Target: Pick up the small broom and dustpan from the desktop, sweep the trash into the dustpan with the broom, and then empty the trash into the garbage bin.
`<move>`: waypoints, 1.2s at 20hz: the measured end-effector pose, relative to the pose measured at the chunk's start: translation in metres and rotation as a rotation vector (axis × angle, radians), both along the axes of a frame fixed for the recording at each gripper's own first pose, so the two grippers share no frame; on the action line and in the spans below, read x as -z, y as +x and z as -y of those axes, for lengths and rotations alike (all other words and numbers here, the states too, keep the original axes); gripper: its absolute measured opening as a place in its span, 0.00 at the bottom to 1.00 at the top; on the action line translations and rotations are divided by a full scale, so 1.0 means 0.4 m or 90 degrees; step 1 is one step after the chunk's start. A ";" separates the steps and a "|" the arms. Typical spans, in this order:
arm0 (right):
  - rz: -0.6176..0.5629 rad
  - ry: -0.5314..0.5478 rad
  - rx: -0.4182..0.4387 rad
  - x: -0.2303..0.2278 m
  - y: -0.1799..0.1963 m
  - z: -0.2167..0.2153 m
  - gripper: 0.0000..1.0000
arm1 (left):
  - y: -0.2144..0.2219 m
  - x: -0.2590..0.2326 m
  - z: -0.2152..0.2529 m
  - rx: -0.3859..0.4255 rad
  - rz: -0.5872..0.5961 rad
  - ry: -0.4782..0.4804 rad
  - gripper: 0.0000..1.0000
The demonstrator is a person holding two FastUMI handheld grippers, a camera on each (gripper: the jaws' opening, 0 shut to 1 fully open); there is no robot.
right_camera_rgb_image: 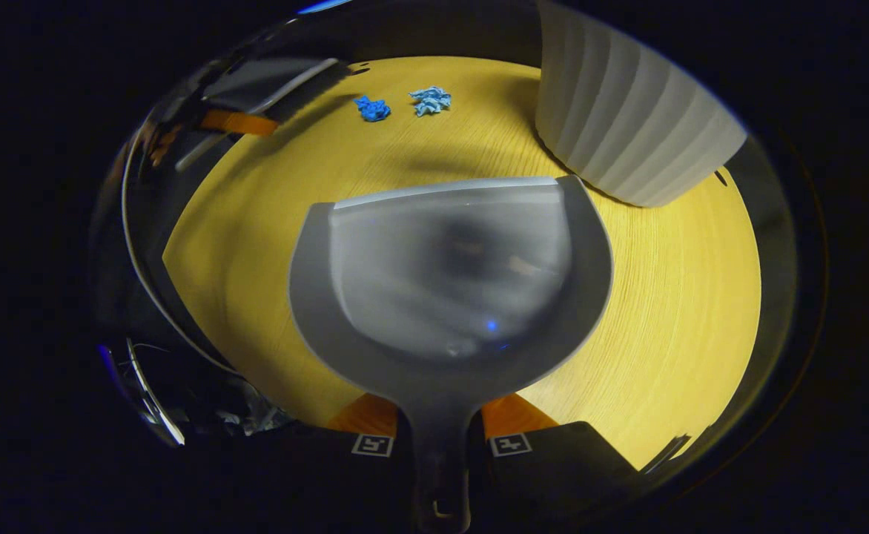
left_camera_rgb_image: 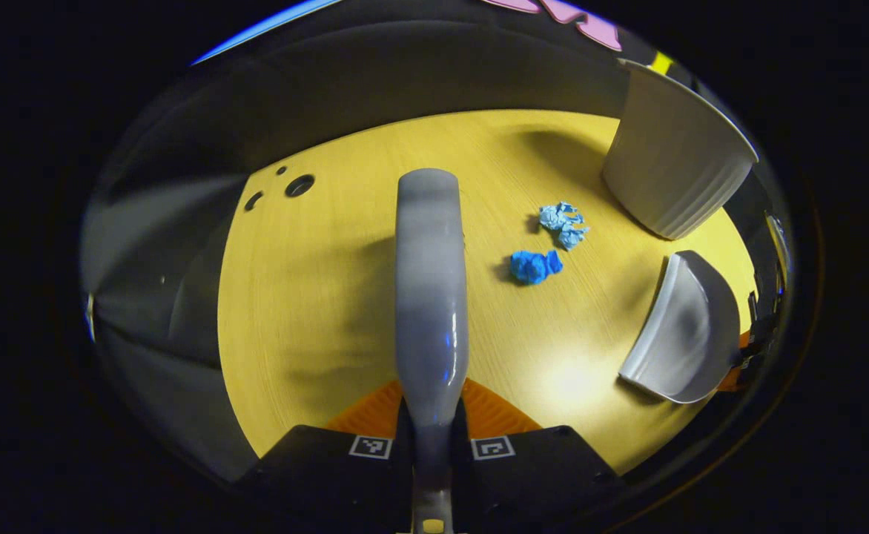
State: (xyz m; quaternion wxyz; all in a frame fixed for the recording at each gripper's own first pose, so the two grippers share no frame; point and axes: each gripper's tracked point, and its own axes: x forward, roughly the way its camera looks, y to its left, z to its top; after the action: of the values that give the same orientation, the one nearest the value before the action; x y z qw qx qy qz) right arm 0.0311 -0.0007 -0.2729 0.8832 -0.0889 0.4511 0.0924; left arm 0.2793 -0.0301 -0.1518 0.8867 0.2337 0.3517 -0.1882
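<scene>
My left gripper (left_camera_rgb_image: 432, 404) is shut on the grey small broom (left_camera_rgb_image: 430, 282), which sticks out ahead above the yellow desktop (left_camera_rgb_image: 308, 297). My right gripper (right_camera_rgb_image: 438, 417) is shut on the handle of the grey dustpan (right_camera_rgb_image: 449, 274), held just over the desk. Two trash wads lie on the desk: a dark blue one (left_camera_rgb_image: 535, 266) and a pale blue one (left_camera_rgb_image: 563, 225), both right of the broom and left of the dustpan (left_camera_rgb_image: 686, 330). From the right gripper view they lie far ahead, dark blue (right_camera_rgb_image: 372, 108) and pale blue (right_camera_rgb_image: 430, 100). The white ribbed garbage bin (left_camera_rgb_image: 672, 159) stands behind them.
The bin (right_camera_rgb_image: 627, 119) stands close to the dustpan's far right corner. The left gripper with the broom (right_camera_rgb_image: 256, 93) shows at the far left in the right gripper view. Cable holes (left_camera_rgb_image: 299, 185) mark the desk's far left; the booth wall rises behind the desk.
</scene>
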 end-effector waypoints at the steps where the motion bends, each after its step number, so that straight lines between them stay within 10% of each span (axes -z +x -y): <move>1: -0.003 0.006 -0.003 -0.002 0.005 0.001 0.32 | 0.033 -0.004 0.012 0.015 0.002 0.025 0.24; 10: -0.020 -0.006 -0.062 -0.009 0.019 0.018 0.32 | 0.173 0.035 0.136 0.156 -0.019 0.206 0.24; 24: -0.014 -0.008 -0.099 -0.001 0.041 0.006 0.32 | 0.124 0.049 0.249 0.348 -0.021 0.262 0.24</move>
State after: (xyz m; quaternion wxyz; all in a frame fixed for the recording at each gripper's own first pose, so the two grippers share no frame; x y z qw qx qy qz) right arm 0.0474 -0.0029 -0.2725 0.8676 -0.1284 0.4532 0.1592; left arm 0.3289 -0.1298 -0.1714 0.7322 0.4899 0.3210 -0.3476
